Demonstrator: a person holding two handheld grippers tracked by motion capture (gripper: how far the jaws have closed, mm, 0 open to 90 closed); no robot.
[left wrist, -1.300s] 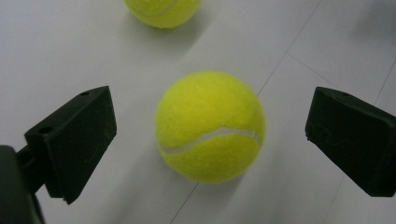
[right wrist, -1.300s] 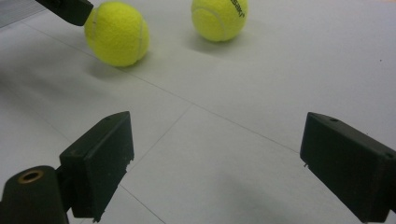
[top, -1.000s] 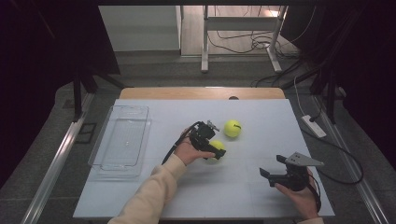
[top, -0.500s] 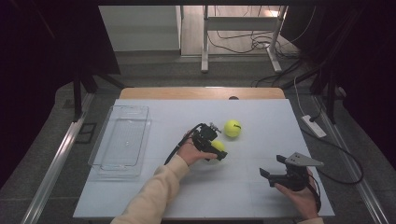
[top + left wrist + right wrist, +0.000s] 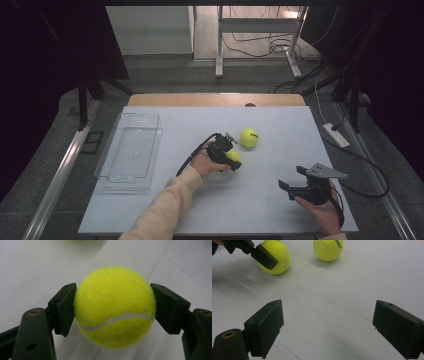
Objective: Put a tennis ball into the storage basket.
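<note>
- While the left gripper (image 5: 231,159) is pinching the near ball (image 5: 115,307) at its widest part (likely so it can't roll out), the ball is sitting mid-table (image 5: 280,125).
- Its jaws have just been closing; both pads are now pressing the felt.
- Right gripper (image 5: 327,327) is waiting, jaws wide, empty.
- Second ball (image 5: 249,137) is lying just beyond.

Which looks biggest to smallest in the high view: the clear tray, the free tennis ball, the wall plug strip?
1. clear tray
2. and 3. Unsure: the free tennis ball and the plug strip look about alike.
</note>
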